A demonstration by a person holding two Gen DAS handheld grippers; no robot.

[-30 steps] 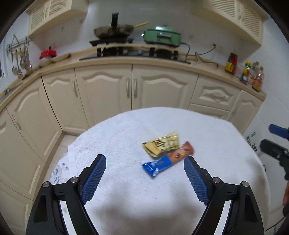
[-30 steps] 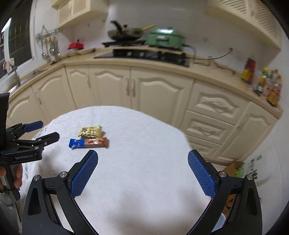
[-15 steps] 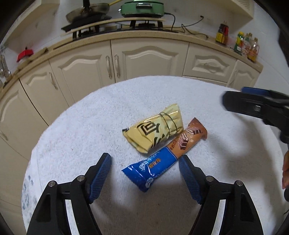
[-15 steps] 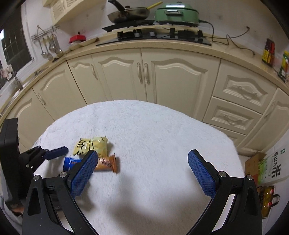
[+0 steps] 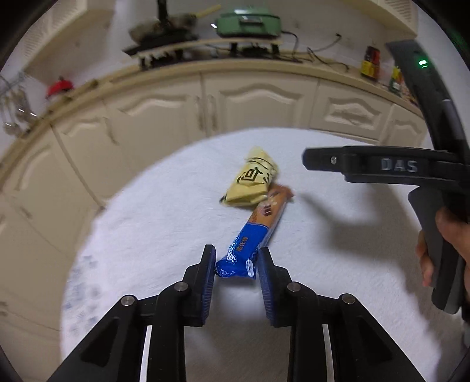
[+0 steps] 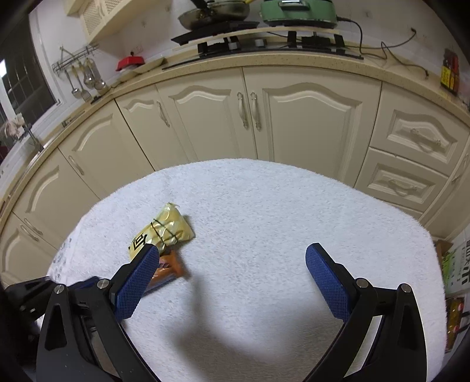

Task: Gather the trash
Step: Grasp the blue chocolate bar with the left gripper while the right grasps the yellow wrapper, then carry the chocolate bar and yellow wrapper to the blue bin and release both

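Observation:
A blue and orange snack bar wrapper [image 5: 255, 232] lies on the white towel-covered round table [image 5: 164, 235]. My left gripper [image 5: 236, 267] is shut on its blue end. A yellow wrapper [image 5: 254, 179] lies just beyond, touching the bar's orange end. In the right wrist view the yellow wrapper [image 6: 163, 230] and the bar's orange end [image 6: 170, 269] sit at the left, partly hidden behind my left finger. My right gripper [image 6: 232, 279] is open and empty above the table, to the right of both wrappers. It shows in the left wrist view [image 5: 382, 166] at the right.
Cream kitchen cabinets [image 6: 264, 117] curve behind the table. The counter holds a stove with a pan [image 6: 214, 14], a green cooker [image 6: 296, 11] and bottles [image 6: 449, 73]. A box and bags [image 6: 452, 264] lie on the floor at the right.
My left gripper has moved forward and closed on the blue end of the bar. The bar has turned. My right gripper has moved in closer over the table, still open.

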